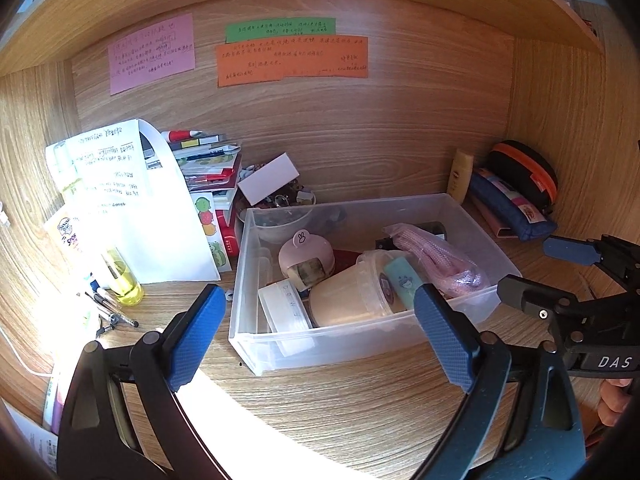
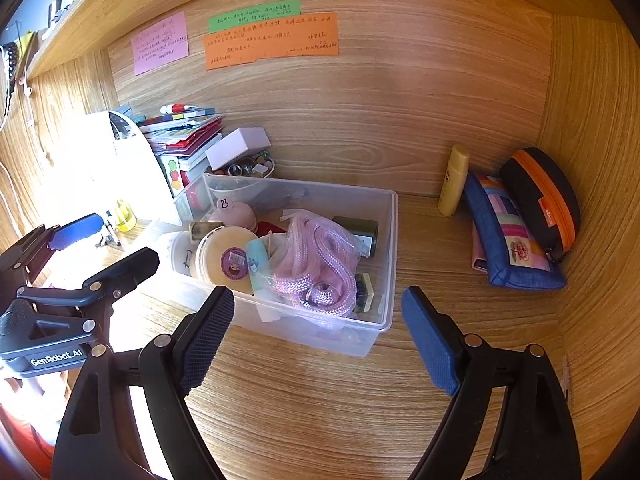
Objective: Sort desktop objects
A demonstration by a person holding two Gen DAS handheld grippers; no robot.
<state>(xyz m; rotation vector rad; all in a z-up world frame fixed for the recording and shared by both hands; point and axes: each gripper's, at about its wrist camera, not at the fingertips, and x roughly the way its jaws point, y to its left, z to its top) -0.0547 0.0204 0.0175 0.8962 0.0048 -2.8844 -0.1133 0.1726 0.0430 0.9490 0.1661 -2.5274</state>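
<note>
Around the bin: a leaning stack of books and cards [image 1: 208,164] stands at ten o'clock from the clear plastic bin [image 1: 360,344], with a white paper bag [image 1: 132,204] in front of it and a small bowl of trinkets [image 2: 244,170] topped by a white box [image 2: 238,146] just behind the bin's far left corner.
Left clutter: a yellow bottle [image 1: 124,280] and loose pens [image 1: 112,312] lie at nine o'clock from the bin, in strong sunlight.
Right clutter: a cream tube [image 2: 454,180] stands upright against the back panel at two o'clock, beside a blue patchwork pouch [image 2: 508,232] and a black case with an orange zip [image 2: 540,196], both leaning in the corner.
Surface: a wood-grain desk [image 2: 320,400] set in an alcove of the same wood, shelf overhead.
Back panel: a pink note [image 1: 152,54], a green note [image 1: 280,29] and an orange note [image 1: 292,60], all handwritten.
Bin position: mid-desk, directly ahead of both grippers, touching neither.
Bin contents: a pink braided rope in a clear bag [image 2: 316,260], a cream round tub [image 2: 226,260] on its side, a pink rounded case with a rabbit mark [image 1: 306,254], a mint tube [image 2: 256,264], a dark green box [image 2: 358,232].
Left gripper [image 1: 320,332]: fingers spread wide, nothing between them, held near the bin's front wall.
Right gripper [image 2: 316,332]: fingers apart, holding nothing, near the bin's right front corner.
</note>
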